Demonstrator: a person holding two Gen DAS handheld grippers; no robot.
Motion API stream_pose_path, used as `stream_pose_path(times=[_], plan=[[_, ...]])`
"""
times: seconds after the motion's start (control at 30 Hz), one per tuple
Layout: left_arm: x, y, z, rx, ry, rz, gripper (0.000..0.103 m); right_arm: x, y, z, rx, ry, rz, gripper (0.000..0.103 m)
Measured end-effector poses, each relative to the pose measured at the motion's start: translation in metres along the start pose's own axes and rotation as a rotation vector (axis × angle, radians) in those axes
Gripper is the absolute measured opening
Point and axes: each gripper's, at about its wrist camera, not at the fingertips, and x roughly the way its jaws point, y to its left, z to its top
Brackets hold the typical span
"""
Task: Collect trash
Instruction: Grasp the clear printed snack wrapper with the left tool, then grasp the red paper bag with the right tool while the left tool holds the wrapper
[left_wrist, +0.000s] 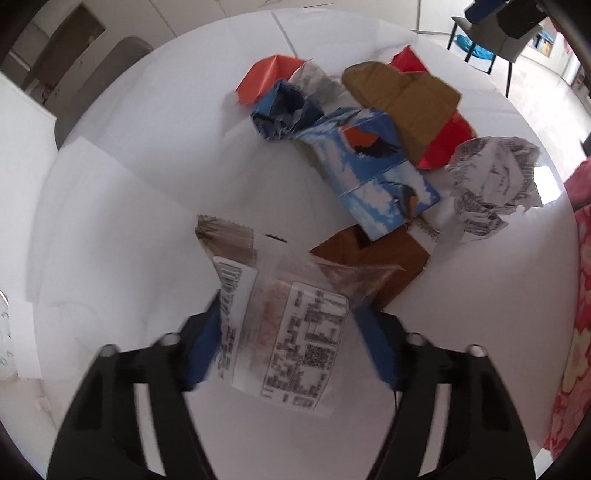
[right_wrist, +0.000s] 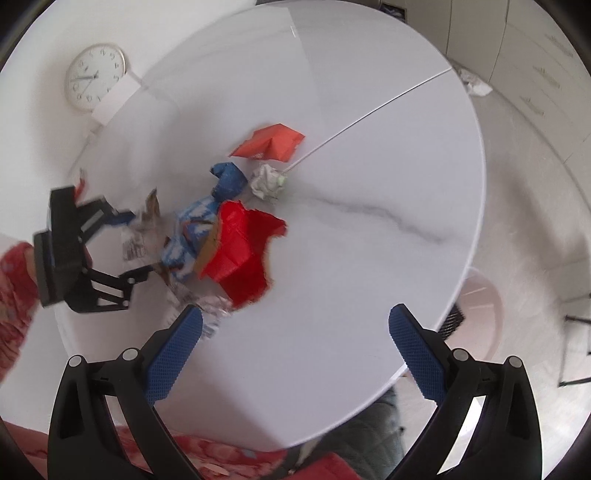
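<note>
A clear plastic wrapper (left_wrist: 291, 332) with a printed label lies on the white table between the blue pads of my left gripper (left_wrist: 288, 306). The left pad touches its edge and the jaws stand apart. Beyond it lies a pile: brown paper (left_wrist: 373, 262), bird-printed blue paper (left_wrist: 369, 166), a crumpled blue piece (left_wrist: 284, 110), tan paper (left_wrist: 406, 99), red paper (left_wrist: 447, 140), an orange-red folded sheet (left_wrist: 266, 77) and crumpled printed paper (left_wrist: 491, 181). My right gripper (right_wrist: 295, 314) hangs open over bare tabletop, just right of the red paper (right_wrist: 240, 247). It also sees the left gripper (right_wrist: 138, 243) across the pile.
The round white marble table (right_wrist: 369, 166) ends close on the right, with a pink bin (right_wrist: 484, 314) below its edge. A clock (right_wrist: 95, 76) and a white box (right_wrist: 116, 98) stand at the far left. A red patterned sleeve (right_wrist: 14, 280) holds the left gripper. Chairs (left_wrist: 491, 40) stand beyond.
</note>
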Motion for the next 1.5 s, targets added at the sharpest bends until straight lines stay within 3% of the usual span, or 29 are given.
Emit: stream_pose_path(times=[0.27, 0.37, 0.53, 0.63, 0.7, 0.8, 0.87, 0.97, 1.33, 1.5], plan=[[-0.010, 0.015, -0.027, -0.172, -0.037, -0.002, 0.058, 0.048, 0.006, 0.020, 0.192, 0.068, 0.174, 0.100], [-0.021, 0.019, -0.037, -0.296, -0.049, -0.011, 0.058, 0.063, 0.009, 0.028, 0.245, 0.083, 0.199, 0.100], [-0.042, 0.033, -0.062, -0.605, -0.055, 0.020, 0.058, 0.080, 0.022, 0.037, 0.241, 0.109, 0.139, 0.100], [-0.054, 0.037, -0.077, -0.806, -0.068, 0.040, 0.058, 0.087, 0.028, 0.037, 0.225, 0.116, 0.115, 0.092], [-0.067, 0.026, -0.084, -0.944, -0.068, 0.069, 0.058, 0.089, 0.030, 0.038, 0.208, 0.118, 0.092, 0.079], [-0.073, 0.025, -0.088, -1.089, -0.066, 0.070, 0.058, 0.094, 0.028, 0.036, 0.205, 0.131, 0.104, 0.064], [-0.081, 0.021, -0.092, -1.186, -0.082, 0.053, 0.058, 0.095, 0.026, 0.036, 0.196, 0.131, 0.111, 0.060], [-0.089, 0.013, -0.085, -1.222, -0.102, 0.068, 0.058, 0.091, 0.027, 0.036, 0.178, 0.122, 0.116, 0.054], [-0.109, 0.001, -0.049, -1.180, -0.127, 0.156, 0.058, 0.067, -0.001, 0.039, 0.164, 0.085, 0.186, 0.053], [-0.110, -0.019, -0.014, -1.138, -0.128, 0.116, 0.058, 0.022, -0.036, 0.030, 0.134, 0.022, 0.184, 0.053]])
